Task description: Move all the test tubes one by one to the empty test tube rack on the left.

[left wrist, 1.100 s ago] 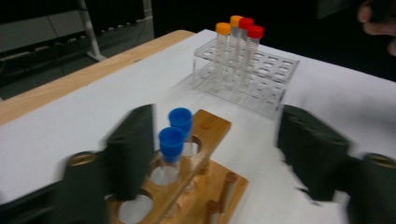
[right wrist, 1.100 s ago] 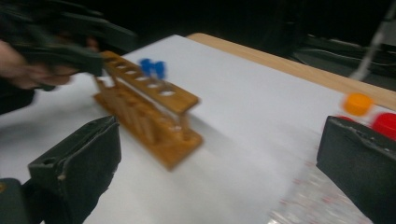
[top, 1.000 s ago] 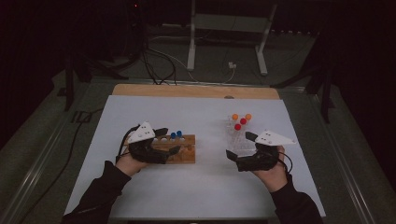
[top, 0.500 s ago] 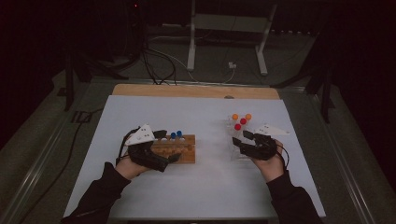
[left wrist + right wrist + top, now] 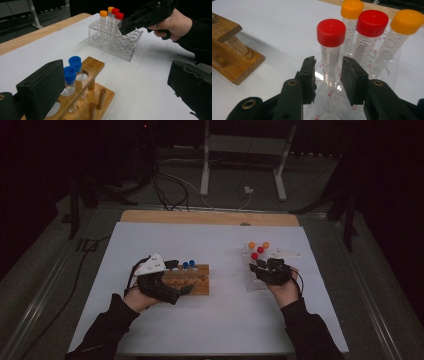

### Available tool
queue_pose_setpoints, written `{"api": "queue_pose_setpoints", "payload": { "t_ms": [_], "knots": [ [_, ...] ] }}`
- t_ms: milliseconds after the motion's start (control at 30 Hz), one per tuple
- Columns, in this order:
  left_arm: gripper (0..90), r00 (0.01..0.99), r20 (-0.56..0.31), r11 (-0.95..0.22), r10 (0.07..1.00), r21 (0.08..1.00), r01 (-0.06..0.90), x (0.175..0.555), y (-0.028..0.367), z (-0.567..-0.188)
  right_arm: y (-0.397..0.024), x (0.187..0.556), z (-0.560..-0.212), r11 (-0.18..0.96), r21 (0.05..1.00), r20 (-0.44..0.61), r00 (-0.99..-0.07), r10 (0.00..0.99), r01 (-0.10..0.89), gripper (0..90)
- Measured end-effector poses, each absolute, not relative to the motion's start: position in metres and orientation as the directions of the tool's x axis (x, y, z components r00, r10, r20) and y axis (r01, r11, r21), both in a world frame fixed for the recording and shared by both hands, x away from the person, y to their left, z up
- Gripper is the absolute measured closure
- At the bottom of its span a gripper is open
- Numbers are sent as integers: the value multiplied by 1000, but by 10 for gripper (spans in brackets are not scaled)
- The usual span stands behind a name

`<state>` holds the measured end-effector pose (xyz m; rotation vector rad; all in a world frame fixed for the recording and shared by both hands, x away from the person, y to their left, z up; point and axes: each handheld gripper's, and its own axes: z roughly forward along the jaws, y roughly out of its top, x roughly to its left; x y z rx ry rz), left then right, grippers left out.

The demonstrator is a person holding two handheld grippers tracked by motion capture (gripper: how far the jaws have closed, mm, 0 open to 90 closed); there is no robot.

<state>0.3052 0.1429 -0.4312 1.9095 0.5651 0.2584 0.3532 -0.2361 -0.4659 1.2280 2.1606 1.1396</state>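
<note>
Red-capped tube (image 5: pixel 331 47) stands upright in the clear rack (image 5: pixel 384 82), long axis vertical, straight ahead of the right gripper (image 5: pixel 329 75).

High view: clear rack (image 5: pixel 256 279) sits near the right edge of the white table (image 5: pixel 220 320), toward its far side; caps read as small dots, red-capped tube (image 5: pixel 254 255) nearest the right gripper (image 5: pixel 261 268). Left gripper (image 5: pixel 180 277) rests over the wooden rack (image 5: pixel 197 281) left of the table's centre, well apart from the clear rack. Right hand is clearly the nearer one. Jaw gaps are too small and dark to read here.

Left gripper view: jaws stand wide apart with nothing between them; two blue-capped tubes (image 5: pixel 72 72) sit in the wooden rack (image 5: pixel 87 92) just ahead. Right gripper (image 5: pixel 125 28) shows farther off, its tip level with the red-capped tube (image 5: pixel 119 18); the tip hides the tube's body, so contact can't be told.

Right gripper view: jaws have just been closing, with the tube body between them, below the cap. A thin gap seems to remain each side, so not yet pinching, though the clear plastic makes that hard to judge. Second red tube (image 5: pixel 369 37) and two orange-capped tubes (image 5: pixel 404 32) crowd just behind. Tube bottom is hidden by the jaws.
</note>
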Motion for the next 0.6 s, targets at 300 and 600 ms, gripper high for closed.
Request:
{"api": "queue_pose_setpoints", "payload": {
  "t_ms": [300,600],
  "knots": [
    [21,866,-82,-310,494,914,263,305,144,-431,-233,358,-467,284,812,27,-519,854,510,743],
    [21,864,-83,-314,497,910,269,306,144,-432,-236,350,-453,275,845,5,-520,854,459,748]
  ]
}}
